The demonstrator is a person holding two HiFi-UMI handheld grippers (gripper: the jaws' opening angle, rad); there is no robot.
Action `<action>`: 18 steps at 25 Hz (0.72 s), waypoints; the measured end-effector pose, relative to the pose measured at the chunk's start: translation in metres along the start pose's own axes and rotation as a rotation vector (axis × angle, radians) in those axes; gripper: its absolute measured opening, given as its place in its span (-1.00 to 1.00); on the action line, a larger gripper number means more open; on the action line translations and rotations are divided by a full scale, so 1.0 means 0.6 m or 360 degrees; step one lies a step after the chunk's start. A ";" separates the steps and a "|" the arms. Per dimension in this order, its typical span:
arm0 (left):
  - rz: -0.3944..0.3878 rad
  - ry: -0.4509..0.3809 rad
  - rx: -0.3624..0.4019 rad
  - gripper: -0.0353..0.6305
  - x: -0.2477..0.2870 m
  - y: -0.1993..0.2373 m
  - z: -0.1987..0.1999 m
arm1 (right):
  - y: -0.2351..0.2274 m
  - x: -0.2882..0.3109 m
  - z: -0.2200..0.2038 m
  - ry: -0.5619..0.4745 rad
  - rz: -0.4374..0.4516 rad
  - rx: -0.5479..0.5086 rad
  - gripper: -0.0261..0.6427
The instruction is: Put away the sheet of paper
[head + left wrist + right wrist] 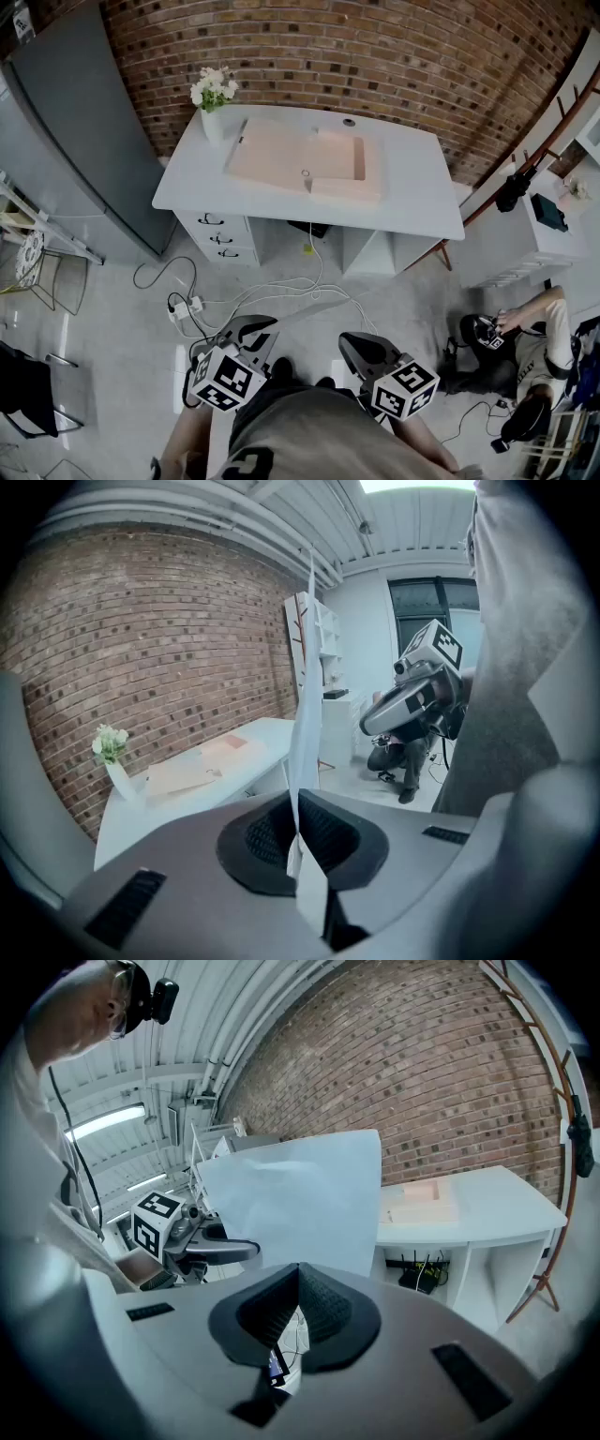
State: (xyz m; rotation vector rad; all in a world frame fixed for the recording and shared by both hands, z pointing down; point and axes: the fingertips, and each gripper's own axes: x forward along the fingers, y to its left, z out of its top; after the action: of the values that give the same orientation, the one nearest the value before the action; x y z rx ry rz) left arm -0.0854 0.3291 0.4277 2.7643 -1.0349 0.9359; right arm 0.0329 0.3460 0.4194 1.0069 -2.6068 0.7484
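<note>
You face a brick wall, with 1 white desk against it and 1 grey cabinet beside, on grey floor.

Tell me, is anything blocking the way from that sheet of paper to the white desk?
Nothing tall. The left gripper holds the sheet; between it and the desk lies open floor with loose cables and a power strip, a possible trip hazard.

Soft, even indoor light, bright ceiling strip lamp, heavy fisheye bending, black corners.
</note>
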 end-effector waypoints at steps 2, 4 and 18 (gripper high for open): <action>-0.0005 0.0000 -0.0001 -0.85 -0.002 0.000 -0.001 | 0.003 -0.001 0.000 0.0002 -0.0012 0.0007 -0.85; -0.0015 -0.0002 -0.0003 -0.85 -0.004 -0.002 -0.002 | 0.005 -0.001 -0.002 0.0005 -0.0016 0.0008 -0.85; -0.0026 -0.0044 0.0076 -0.85 -0.010 0.026 -0.002 | 0.000 0.002 0.006 -0.0040 -0.0160 -0.0002 -0.85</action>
State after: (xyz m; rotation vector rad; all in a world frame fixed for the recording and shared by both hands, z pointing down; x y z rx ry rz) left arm -0.0990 0.3208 0.4228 2.8279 -1.0055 0.9352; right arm 0.0319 0.3432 0.4170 1.1444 -2.5551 0.7147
